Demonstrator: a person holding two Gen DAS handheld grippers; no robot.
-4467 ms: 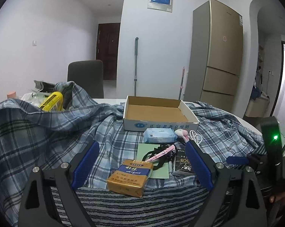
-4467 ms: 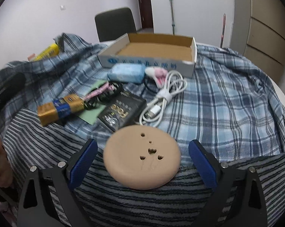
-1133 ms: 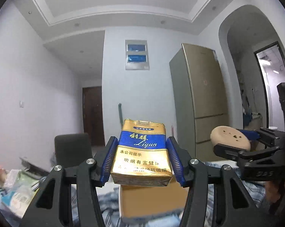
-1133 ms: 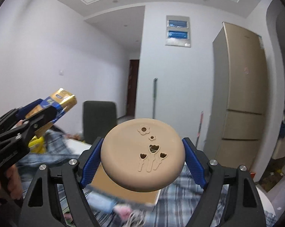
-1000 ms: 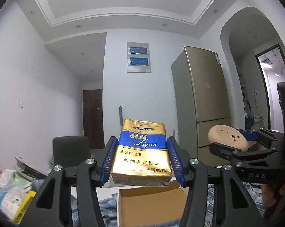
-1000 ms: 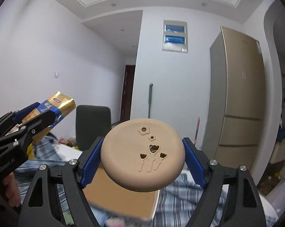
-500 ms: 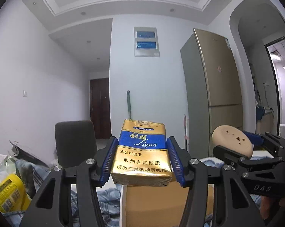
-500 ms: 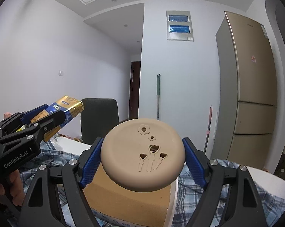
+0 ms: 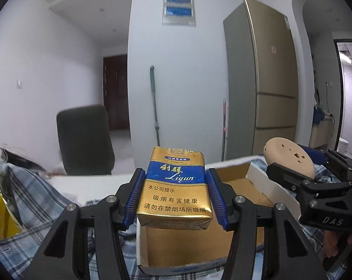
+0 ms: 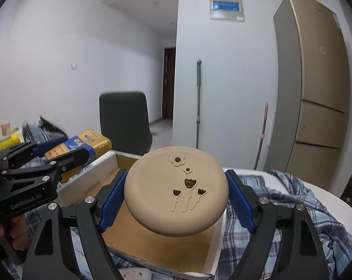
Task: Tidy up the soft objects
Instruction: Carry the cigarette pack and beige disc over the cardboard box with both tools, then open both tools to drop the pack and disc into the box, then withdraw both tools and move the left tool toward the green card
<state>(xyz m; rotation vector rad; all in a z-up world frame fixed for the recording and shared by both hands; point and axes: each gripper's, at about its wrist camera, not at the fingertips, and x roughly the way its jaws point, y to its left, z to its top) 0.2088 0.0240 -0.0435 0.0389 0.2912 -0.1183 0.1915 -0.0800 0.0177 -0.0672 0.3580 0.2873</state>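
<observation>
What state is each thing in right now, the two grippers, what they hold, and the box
left gripper: shut on the cigarette pack
cigarette pack: held level, in the air over the box
right gripper: shut on the tan round pad
tan round pad: held flat, in the air over the box
cardboard box: open, nothing seen inside
plaid shirt: spread rumpled under the box

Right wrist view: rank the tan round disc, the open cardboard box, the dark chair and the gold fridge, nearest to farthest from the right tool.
1. Tan round disc: clamped in the right tool.
2. Open cardboard box: just below and ahead, on the plaid cloth.
3. Dark chair: beyond the box, left of centre.
4. Gold fridge: against the far wall, right.
</observation>
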